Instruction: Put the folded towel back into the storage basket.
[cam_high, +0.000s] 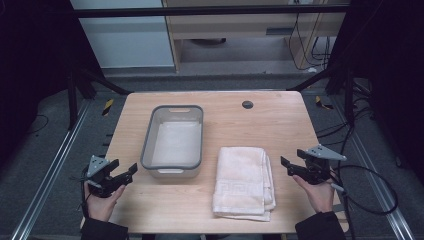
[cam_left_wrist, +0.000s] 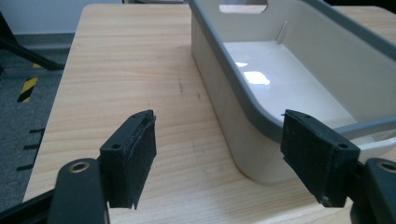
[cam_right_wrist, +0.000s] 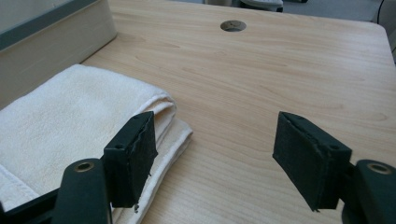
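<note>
A folded cream towel (cam_high: 243, 181) lies on the wooden table (cam_high: 250, 125), right of a grey-rimmed plastic tub (cam_high: 174, 142). My left gripper (cam_high: 124, 172) hovers open at the table's left front, just left of the tub's near corner (cam_left_wrist: 252, 154); nothing sits between its jaws (cam_left_wrist: 217, 156). My right gripper (cam_high: 291, 166) is open too, held beside the towel's right edge (cam_right_wrist: 159, 116), apart from it. Its jaws (cam_right_wrist: 215, 156) frame bare wood, and the left one stands over the towel's folded edge.
The tub is empty inside, with cut-out handles at both ends. A round cable hole (cam_high: 247, 104) sits near the table's back edge. Black frame posts and cables flank the table. Bare wood lies right of the towel and left of the tub.
</note>
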